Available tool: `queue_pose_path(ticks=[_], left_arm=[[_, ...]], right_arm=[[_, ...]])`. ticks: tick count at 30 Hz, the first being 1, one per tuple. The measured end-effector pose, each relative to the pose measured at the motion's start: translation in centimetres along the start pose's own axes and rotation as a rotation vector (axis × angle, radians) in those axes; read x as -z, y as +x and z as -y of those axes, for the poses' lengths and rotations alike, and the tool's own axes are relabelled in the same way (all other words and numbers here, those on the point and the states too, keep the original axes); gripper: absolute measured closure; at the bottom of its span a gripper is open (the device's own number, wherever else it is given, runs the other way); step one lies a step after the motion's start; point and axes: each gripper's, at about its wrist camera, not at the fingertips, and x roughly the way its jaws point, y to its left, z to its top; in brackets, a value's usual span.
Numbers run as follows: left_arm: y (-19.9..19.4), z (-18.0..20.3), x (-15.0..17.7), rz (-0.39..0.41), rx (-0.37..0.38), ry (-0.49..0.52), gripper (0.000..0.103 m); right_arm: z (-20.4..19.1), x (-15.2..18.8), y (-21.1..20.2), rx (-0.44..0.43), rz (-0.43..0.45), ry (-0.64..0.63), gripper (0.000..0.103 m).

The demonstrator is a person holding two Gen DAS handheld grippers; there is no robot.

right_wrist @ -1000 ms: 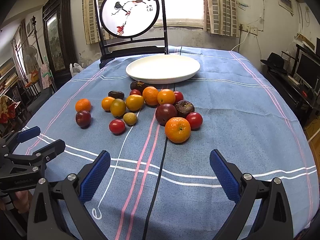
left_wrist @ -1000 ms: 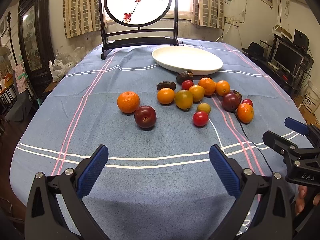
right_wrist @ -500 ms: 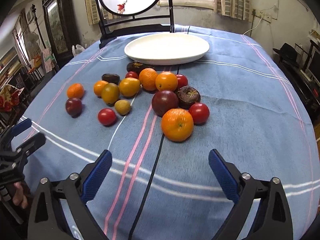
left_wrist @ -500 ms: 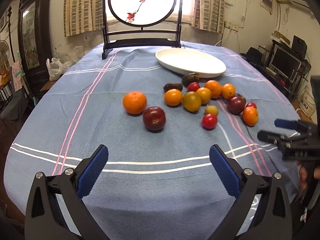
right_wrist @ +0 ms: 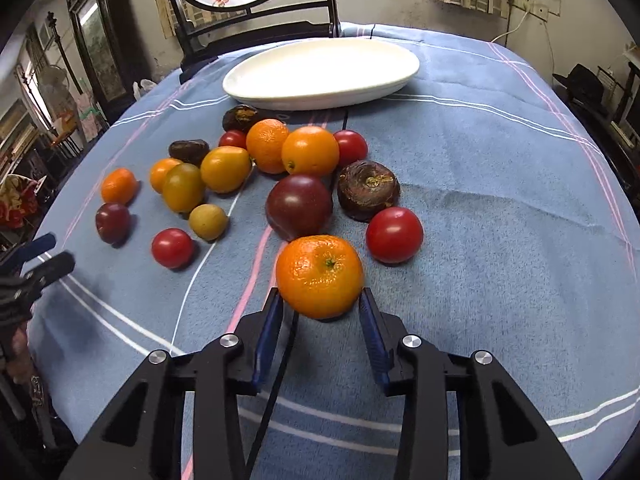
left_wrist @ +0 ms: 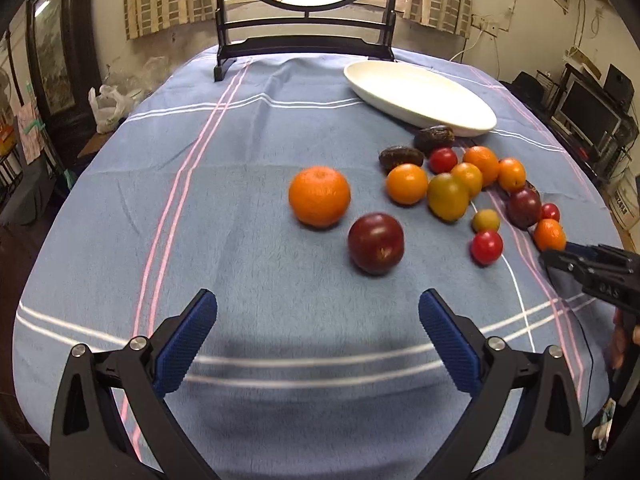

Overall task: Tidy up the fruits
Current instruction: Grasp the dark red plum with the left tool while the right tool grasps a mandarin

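Several fruits lie on the blue tablecloth in front of an empty white oval plate. My right gripper has its blue fingers closing around the near mandarin, one pad on each side, touching or nearly so. Behind it sit a dark plum, a red tomato and a brown wrinkled fruit. My left gripper is open and empty, just short of a dark red plum and an orange mandarin.
A dark wooden screen stand stands at the table's far edge behind the plate. A black cable runs along the cloth under my right gripper. The right gripper shows at the right edge of the left wrist view. Furniture surrounds the table.
My right gripper moved forward to the near mandarin and narrowed its jaws around it. My left gripper moved forward toward the dark plum and mandarin, staying open.
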Motion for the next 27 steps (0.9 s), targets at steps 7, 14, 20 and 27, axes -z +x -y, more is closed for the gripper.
queue_pose_path(ticks=[7,14,20,27], left_arm=[[2.9,2.8,-1.9,-0.064,0.047,0.037,0.027],[5.5,3.9,-2.7,-0.111,0.020,0.034,0.066],[5.8,3.9,-3.2,-0.114,0.015,0.040,0.066],[6.1,4.4,-3.5,-0.104,-0.006,0.050,0.063]], right_arm=[[-0.1,0.8,-0.9,-0.057,0.015,-0.015,0.064],[-0.1,0.2,-1.5,-0.089,0.027,-0.044,0.066],[-0.9,-0.2,-0.6,-0.051,0.010,-0.080,0.043],[-2.0,-1.0,1.0,-0.077,-0.021,-0.095,0.059]])
